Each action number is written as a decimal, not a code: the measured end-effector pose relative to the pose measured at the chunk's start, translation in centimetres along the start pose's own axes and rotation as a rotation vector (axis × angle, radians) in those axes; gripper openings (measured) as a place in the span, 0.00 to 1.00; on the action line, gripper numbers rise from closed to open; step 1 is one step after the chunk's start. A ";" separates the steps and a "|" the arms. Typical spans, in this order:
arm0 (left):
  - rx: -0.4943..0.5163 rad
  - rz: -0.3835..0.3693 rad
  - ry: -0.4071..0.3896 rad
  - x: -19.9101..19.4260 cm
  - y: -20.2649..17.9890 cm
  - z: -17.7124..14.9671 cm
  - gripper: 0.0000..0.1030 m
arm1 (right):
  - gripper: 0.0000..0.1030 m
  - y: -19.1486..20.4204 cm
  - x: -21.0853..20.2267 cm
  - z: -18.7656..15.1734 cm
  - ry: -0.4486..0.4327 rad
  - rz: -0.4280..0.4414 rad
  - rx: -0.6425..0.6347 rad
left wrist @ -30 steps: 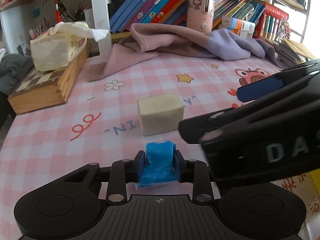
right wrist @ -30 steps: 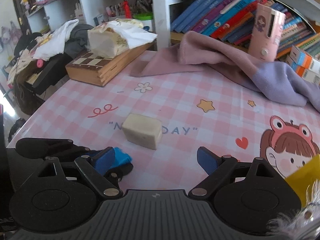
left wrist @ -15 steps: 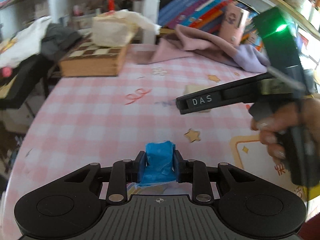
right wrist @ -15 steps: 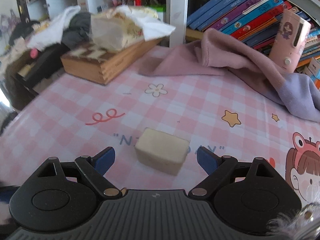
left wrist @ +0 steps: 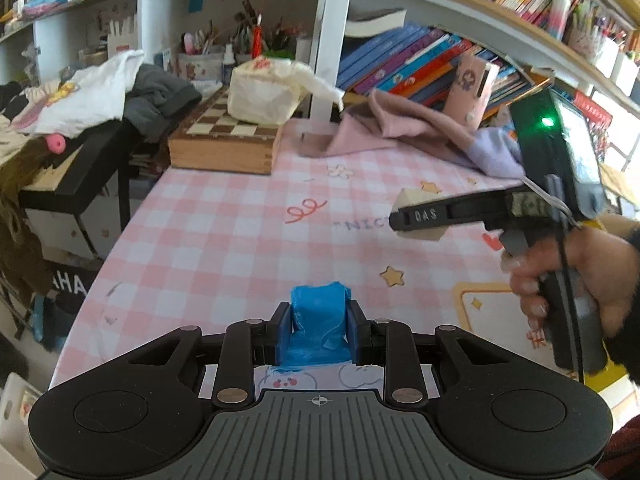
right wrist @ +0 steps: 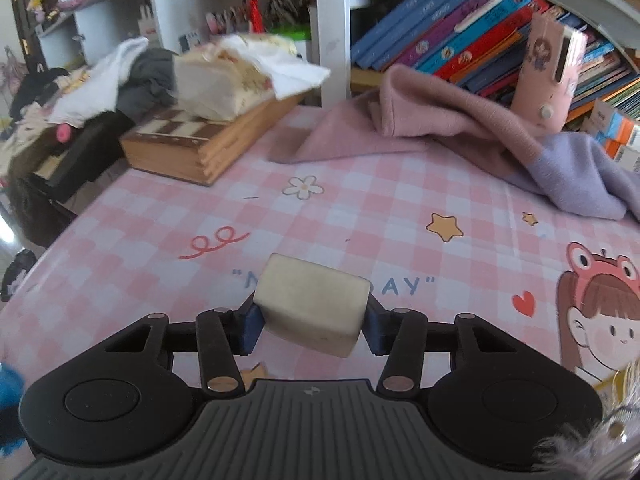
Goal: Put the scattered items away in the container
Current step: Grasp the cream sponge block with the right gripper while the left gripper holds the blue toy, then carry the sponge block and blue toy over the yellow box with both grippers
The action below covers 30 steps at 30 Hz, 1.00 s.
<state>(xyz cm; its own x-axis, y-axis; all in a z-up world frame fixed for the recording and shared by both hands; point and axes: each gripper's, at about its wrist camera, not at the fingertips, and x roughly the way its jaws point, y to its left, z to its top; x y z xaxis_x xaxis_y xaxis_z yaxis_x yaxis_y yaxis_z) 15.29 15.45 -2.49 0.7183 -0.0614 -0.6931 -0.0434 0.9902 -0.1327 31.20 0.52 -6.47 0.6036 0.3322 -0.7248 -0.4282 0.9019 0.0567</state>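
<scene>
My left gripper (left wrist: 318, 330) is shut on a blue taped block (left wrist: 318, 320) and holds it above the pink checked tablecloth (left wrist: 224, 240). My right gripper (right wrist: 312, 322) is shut on a cream block (right wrist: 310, 304), which sits between its blue pads just over the cloth. In the left wrist view the right gripper (left wrist: 416, 216) is ahead and to the right with the cream block (left wrist: 418, 200) in its jaws. A corner of the blue block shows at the left edge of the right wrist view (right wrist: 8, 380). No container is in view.
A wooden chess box (left wrist: 224, 140) with a tissue pack (left wrist: 264, 96) stands at the back left. A pink and purple cloth (right wrist: 440, 132) lies along the back by a pink device (right wrist: 548, 68) and bookshelves. The table's left edge (left wrist: 116, 240) drops to clutter.
My right gripper has moved forward and shut on the cream block. My left gripper has pulled back and up with the blue block, away from the cream block.
</scene>
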 end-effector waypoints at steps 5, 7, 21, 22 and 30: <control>0.019 -0.043 -0.047 -1.7 -0.8 0.0 0.25 | 0.45 0.4 -4.4 -1.1 -0.042 0.007 -0.008; 0.027 -0.060 -0.062 -2.4 -1.0 -0.1 0.25 | 0.45 0.5 -6.1 -1.6 -0.060 0.011 -0.011; 0.071 -0.172 -0.097 -8.3 -2.0 -2.8 0.25 | 0.45 2.3 -17.0 -7.1 -0.090 0.061 -0.059; 0.076 -0.176 -0.098 -8.8 -2.1 -3.1 0.25 | 0.45 2.6 -17.7 -7.8 -0.089 0.059 -0.066; 0.111 -0.218 -0.101 -12.3 -2.3 -6.0 0.25 | 0.45 5.6 -22.5 -13.5 -0.093 0.046 -0.032</control>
<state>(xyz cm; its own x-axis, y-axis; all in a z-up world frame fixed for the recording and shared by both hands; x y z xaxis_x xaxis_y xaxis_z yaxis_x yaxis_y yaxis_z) 2.35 13.21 2.09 0.7684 -0.2673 -0.5815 0.1922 0.9630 -0.1887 6.16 -5.66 0.91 0.6419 0.3986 -0.6551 -0.4772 0.8763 0.0656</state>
